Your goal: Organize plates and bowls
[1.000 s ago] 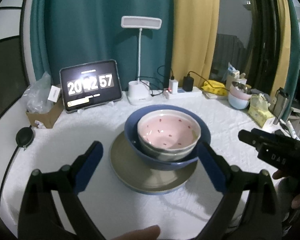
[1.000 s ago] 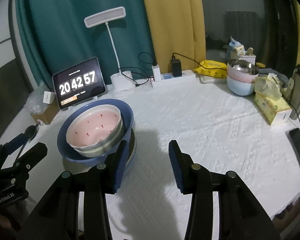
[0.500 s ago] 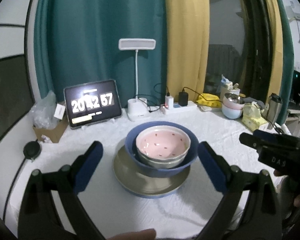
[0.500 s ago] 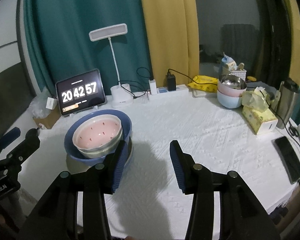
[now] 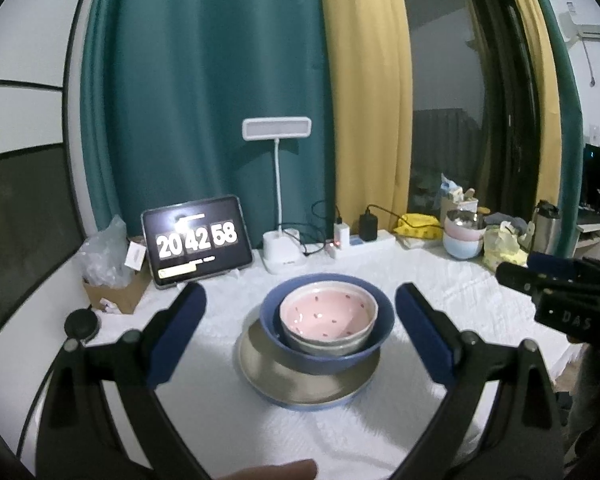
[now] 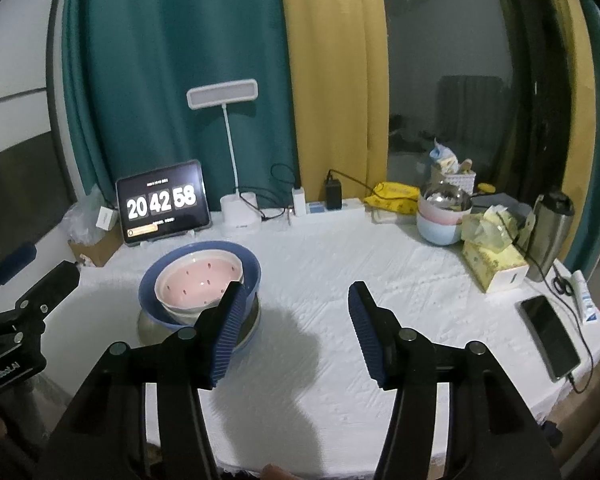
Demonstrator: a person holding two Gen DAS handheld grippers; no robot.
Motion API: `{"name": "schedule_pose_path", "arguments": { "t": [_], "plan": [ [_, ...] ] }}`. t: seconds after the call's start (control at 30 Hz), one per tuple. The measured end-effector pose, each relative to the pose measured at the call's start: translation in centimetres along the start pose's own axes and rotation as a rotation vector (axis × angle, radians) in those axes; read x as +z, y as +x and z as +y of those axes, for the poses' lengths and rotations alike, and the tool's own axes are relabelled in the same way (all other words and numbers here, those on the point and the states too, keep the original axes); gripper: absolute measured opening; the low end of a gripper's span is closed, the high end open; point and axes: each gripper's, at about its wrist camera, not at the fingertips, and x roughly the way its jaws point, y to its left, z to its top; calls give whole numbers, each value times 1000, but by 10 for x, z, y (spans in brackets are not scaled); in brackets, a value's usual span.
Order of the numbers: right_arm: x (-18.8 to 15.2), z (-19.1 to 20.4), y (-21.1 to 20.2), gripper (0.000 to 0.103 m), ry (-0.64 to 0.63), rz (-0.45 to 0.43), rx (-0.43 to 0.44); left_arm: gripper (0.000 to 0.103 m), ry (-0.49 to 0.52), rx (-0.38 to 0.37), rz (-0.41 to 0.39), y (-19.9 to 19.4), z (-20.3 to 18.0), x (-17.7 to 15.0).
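A pink spotted bowl is sitting inside a blue bowl, which is resting on a grey plate on the white tablecloth. The left gripper is hovering in front of this stack, its jaws standing wide apart and holding nothing. The right gripper, just right of the stack, has just been opening its jaws, with nothing between them. A tablet clock is showing 20 42 58.
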Motion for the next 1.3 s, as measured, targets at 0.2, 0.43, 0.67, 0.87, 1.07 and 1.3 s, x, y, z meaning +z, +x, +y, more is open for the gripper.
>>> {"name": "schedule_pose_path", "arguments": {
  "t": [0.2, 0.43, 0.67, 0.87, 1.07, 1.3],
  "plan": [
    [7, -2, -14, 66, 8, -32, -2, 96, 0, 12, -14, -7, -1, 8],
    [14, 0, -30, 67, -4, -78, -3, 96, -11, 15, -36, -17, 0, 16],
    [21, 2, -41, 67, -23, -112, 0, 96, -28, 23, -47, -24, 3, 22],
    [23, 4, -46, 67, -34, -125, 2, 97, -42, 11, -61, -28, 4, 26],
    [24, 7, -47, 67, -42, -126, 2, 96, -54, -7, -69, -28, 5, 30],
    [24, 8, -47, 67, -41, -126, 2, 96, -53, -15, -71, -28, 4, 31]
  ]
}}
